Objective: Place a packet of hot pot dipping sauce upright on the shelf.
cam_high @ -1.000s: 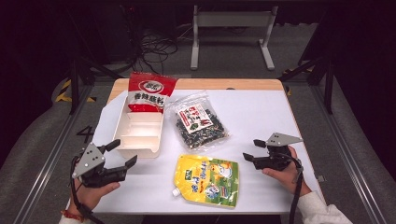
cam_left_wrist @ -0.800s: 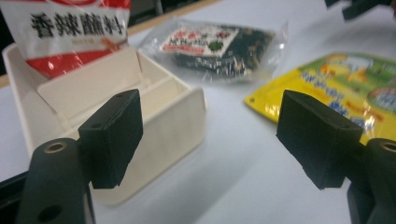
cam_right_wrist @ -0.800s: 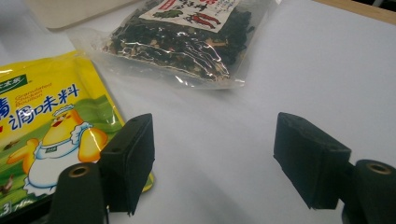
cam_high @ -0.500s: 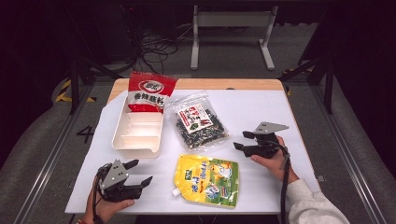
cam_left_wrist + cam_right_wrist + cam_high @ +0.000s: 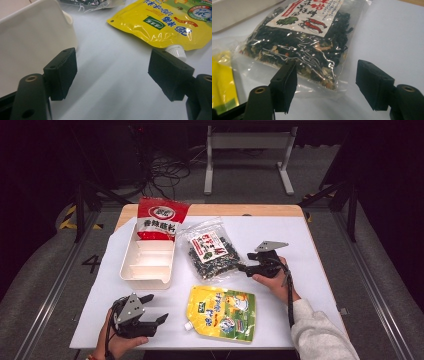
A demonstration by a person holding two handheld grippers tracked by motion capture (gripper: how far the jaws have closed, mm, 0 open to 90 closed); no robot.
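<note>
High view looks down from above; both gripper views sit low, sharing the seaweed bag, probably.

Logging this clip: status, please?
Right gripper open, jaws just widening at the clear snack bag edge. Left gripper open, empty, near yellow pouch. Nothing in the way.

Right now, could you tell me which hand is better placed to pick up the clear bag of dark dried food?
The right. Its tongs stand open at the edge of the clear bag, one pad over its corner. The left tongs rest near the table's front edge, between the white tray and the yellow pouch.
</note>
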